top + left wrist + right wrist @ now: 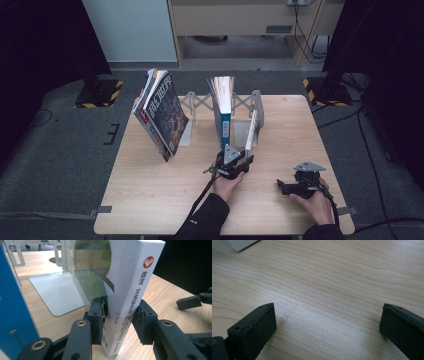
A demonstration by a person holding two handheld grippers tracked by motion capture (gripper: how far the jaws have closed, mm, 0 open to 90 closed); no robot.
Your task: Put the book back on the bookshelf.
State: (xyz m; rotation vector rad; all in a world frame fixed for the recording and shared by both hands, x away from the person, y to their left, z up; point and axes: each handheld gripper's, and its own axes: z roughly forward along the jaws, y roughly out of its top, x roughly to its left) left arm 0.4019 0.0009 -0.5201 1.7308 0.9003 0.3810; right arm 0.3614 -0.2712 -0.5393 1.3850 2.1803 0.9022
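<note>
A thin white-spined book (253,129) stands tilted on the wooden table (150,185), leaning on the right plate of a metal book rack (241,102). My left gripper (245,161) reaches it low from the front. In the left gripper view the white book (130,290) sits between the jaws of the left gripper (120,315), both pads against its lower part, one on the green cover and one at the spine. My right gripper (281,186) lies at the table's front right, open. In its own view the right gripper (327,322) has only bare wood between its fingers.
A blue book (225,120) stands upright in the middle of the rack, close to the left of the white book. Several magazines (162,115) lean at the rack's left end. The rack's flat metal foot (57,292) lies on the table behind the white book.
</note>
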